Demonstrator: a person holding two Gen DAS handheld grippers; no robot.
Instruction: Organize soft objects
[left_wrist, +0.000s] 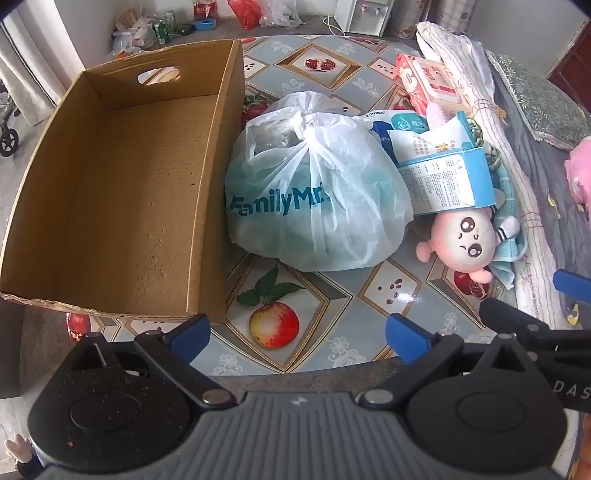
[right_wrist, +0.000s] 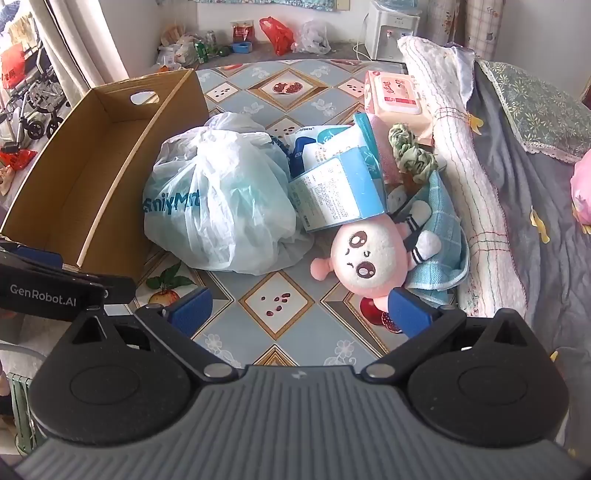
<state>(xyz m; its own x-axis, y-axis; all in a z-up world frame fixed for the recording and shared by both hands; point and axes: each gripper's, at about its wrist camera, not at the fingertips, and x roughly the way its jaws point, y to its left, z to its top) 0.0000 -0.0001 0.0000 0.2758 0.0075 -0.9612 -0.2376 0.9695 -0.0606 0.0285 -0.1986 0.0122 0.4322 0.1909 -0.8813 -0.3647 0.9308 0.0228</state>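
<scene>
Both the left gripper (left_wrist: 299, 334) and right gripper (right_wrist: 301, 306) stood spread wide, holding nothing. Cardboard box (left_wrist: 122, 206) was empty. Tied plastic bag (left_wrist: 314, 192) and plush doll (right_wrist: 369, 254) lay at its three o'clock. Sorting apparently not begun; next move calls for a descent and grasp.

From my feed, upper left: cardboard box (left_wrist: 122, 206) was raw brown corrugated, matt, w/ a rough fibrous floor and a torn near edge. Centre: the bag (left_wrist: 314, 192) was thin white plastic, translucent, crinkled, w/ a slight sheen. Tablecloth (left_wrist: 332, 321) looked like glossy printed vinyl, w/ glare at lower right. Plush doll (right_wrist: 369, 258) was soft pink fleece, matt. Under it, a towel (right_wrist: 439, 266) of blue woven cloth. Carton (right_wrist: 340, 192) was smooth printed paperboard. Gripper pads (right_wrist: 192, 308) were blue, finely textured; bodies were matt black plastic.
</scene>
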